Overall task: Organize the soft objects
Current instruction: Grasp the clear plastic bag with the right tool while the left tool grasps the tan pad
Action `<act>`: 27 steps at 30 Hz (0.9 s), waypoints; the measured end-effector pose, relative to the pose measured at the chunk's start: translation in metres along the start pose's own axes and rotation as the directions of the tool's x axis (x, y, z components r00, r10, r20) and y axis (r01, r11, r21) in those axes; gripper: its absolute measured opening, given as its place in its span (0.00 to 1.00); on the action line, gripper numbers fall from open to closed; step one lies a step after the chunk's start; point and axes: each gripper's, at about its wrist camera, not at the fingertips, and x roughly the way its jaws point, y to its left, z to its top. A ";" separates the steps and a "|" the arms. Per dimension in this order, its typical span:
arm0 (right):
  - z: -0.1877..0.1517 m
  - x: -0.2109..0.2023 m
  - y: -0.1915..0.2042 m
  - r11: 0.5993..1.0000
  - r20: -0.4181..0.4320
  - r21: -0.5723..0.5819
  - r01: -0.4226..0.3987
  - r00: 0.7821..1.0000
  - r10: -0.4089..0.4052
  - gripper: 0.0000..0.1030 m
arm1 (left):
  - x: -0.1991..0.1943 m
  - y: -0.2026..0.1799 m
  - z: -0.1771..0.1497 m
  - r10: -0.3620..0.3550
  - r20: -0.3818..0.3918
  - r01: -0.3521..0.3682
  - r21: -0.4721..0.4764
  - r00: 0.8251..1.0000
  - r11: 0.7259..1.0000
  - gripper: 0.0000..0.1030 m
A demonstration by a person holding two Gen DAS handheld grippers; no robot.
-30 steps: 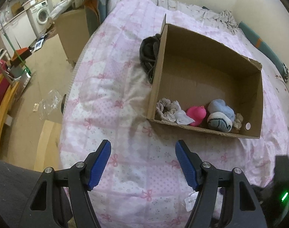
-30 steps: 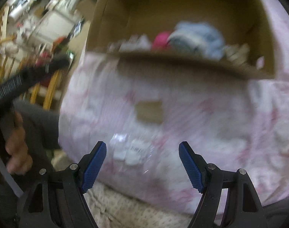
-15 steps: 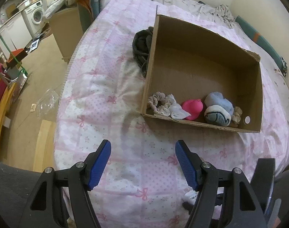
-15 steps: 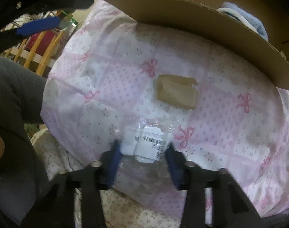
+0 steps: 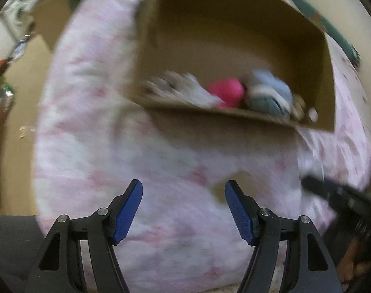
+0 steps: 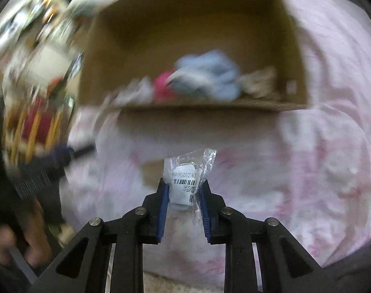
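The right gripper [image 6: 183, 190] is closing its fingers on a clear plastic packet [image 6: 189, 178] above the bed [image 6: 307, 171], while the left gripper [image 5: 183, 195] gapes empty.

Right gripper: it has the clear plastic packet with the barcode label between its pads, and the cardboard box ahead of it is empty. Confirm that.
Not quite. The right gripper, closing, does have the plastic packet between its pads, but the cardboard box is not empty: the right wrist view shows a pink item and a light blue item inside it.
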 end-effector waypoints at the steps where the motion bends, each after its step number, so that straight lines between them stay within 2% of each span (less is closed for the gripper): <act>1: 0.002 -0.003 -0.007 1.000 0.016 0.028 0.002 1.000 -0.003 0.25 | 0.005 -0.006 0.000 -0.004 -0.011 0.004 0.026 1.000 1.000 0.65; 3: 0.006 -0.006 -0.016 0.998 0.028 0.062 0.000 1.000 -0.002 0.25 | 0.016 -0.023 -0.001 0.003 -0.027 0.000 0.109 1.000 0.994 0.65; 5: 0.007 -0.005 -0.019 0.997 0.022 0.073 -0.010 1.000 0.009 0.25 | 0.024 -0.031 -0.001 0.000 -0.035 0.005 0.151 0.999 0.989 0.65; 10: 0.008 -0.006 -0.014 0.999 0.028 0.049 0.004 1.000 -0.006 0.25 | 0.037 -0.040 0.001 -0.059 -0.062 0.069 0.179 0.996 0.981 0.63; 13: 0.008 -0.003 -0.014 0.998 0.032 0.060 0.006 0.999 -0.008 0.25 | 0.051 -0.042 0.000 -0.042 -0.084 0.059 0.200 0.996 0.978 0.49; 16: 0.007 -0.002 -0.014 0.998 0.033 0.068 0.008 0.999 -0.010 0.25 | 0.055 -0.045 0.000 -0.061 -0.081 0.076 0.205 0.995 0.976 0.46; 17: 0.006 -0.002 -0.014 0.998 0.033 0.068 0.010 0.999 -0.012 0.25 | 0.055 -0.047 0.000 -0.068 -0.082 0.085 0.215 0.994 0.973 0.41; 18: 0.006 -0.003 -0.013 0.998 0.032 0.066 0.012 0.999 -0.014 0.25 | 0.056 -0.048 0.000 -0.083 -0.092 0.101 0.218 0.992 0.971 0.27; 19: 0.006 -0.002 -0.013 0.998 0.031 0.063 0.015 0.999 -0.017 0.25 | 0.057 -0.048 -0.001 -0.103 -0.112 0.125 0.214 0.988 0.969 0.24; 21: 0.007 -0.001 -0.011 0.998 0.029 0.059 0.019 0.999 -0.021 0.25 | 0.056 -0.051 -0.004 -0.097 -0.114 0.120 0.223 0.989 0.967 0.20; 24: 0.007 0.002 -0.010 0.998 0.026 0.056 0.023 0.999 -0.024 0.25 | 0.054 -0.051 -0.011 -0.092 -0.121 0.118 0.227 0.988 0.967 0.09; 27: 0.008 0.005 -0.009 0.998 0.021 0.052 0.028 0.999 -0.029 0.25 | 0.048 -0.048 -0.013 -0.104 -0.121 0.127 0.204 0.987 0.971 0.06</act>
